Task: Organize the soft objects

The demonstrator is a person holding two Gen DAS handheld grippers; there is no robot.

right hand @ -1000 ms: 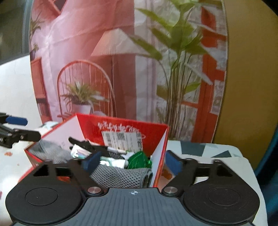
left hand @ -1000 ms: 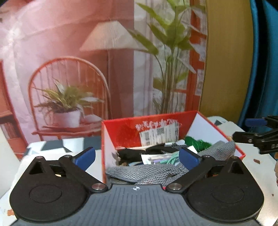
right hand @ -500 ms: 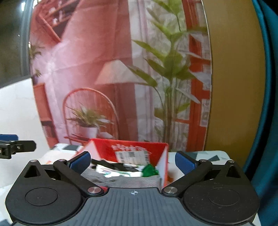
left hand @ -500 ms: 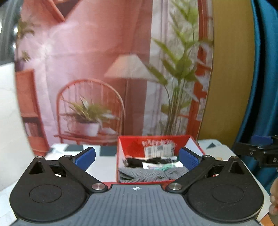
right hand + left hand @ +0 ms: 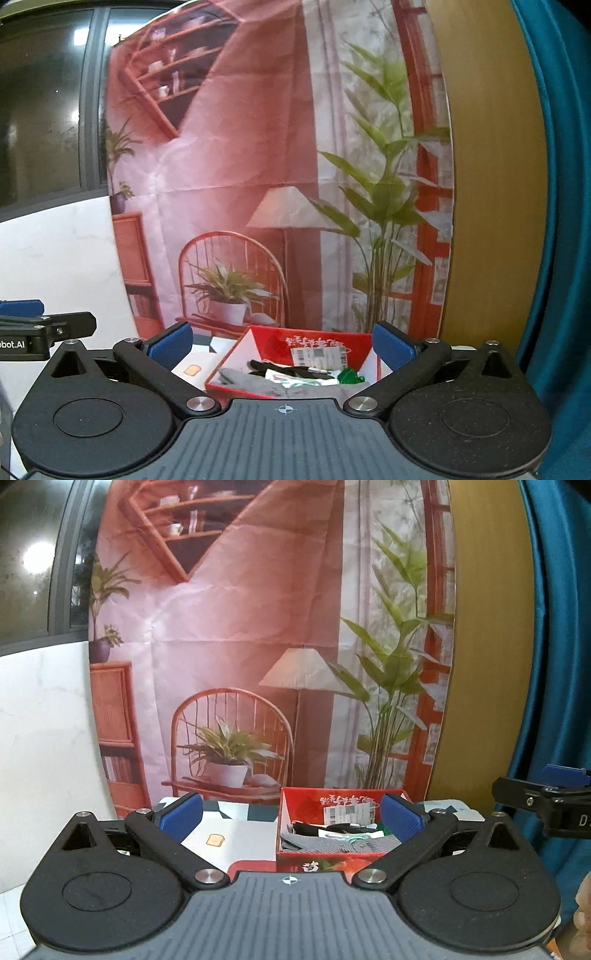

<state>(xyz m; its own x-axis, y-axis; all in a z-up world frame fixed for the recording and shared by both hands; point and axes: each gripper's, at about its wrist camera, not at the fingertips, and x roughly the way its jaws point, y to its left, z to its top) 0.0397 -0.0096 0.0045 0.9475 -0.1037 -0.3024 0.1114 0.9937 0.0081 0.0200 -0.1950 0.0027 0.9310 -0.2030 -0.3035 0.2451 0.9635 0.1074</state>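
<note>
- Hovering well back from the red box (image 5: 332,862), the left gripper (image 5: 290,814) has its blue pads spread wide with nothing between them
- Right gripper (image 5: 282,341) likewise stands released and empty, pads wide apart, aimed at the same red box from its near right corner
- Soft things sit inside the box: a grey knitted cloth (image 5: 317,843) lies along the near wall, a green item (image 5: 349,376) rests toward the right side, with dark and pale pieces jumbled behind
- Table (image 5: 236,838) beside the box shows only a small toast-shaped sticker (image 5: 215,840)
- Judging by this, the packing step looks finished or paused, since both tools are clear of the contents
- Next move likely calls for finding any remaining soft item outside the views, or tucking the grey cloth lower
</note>
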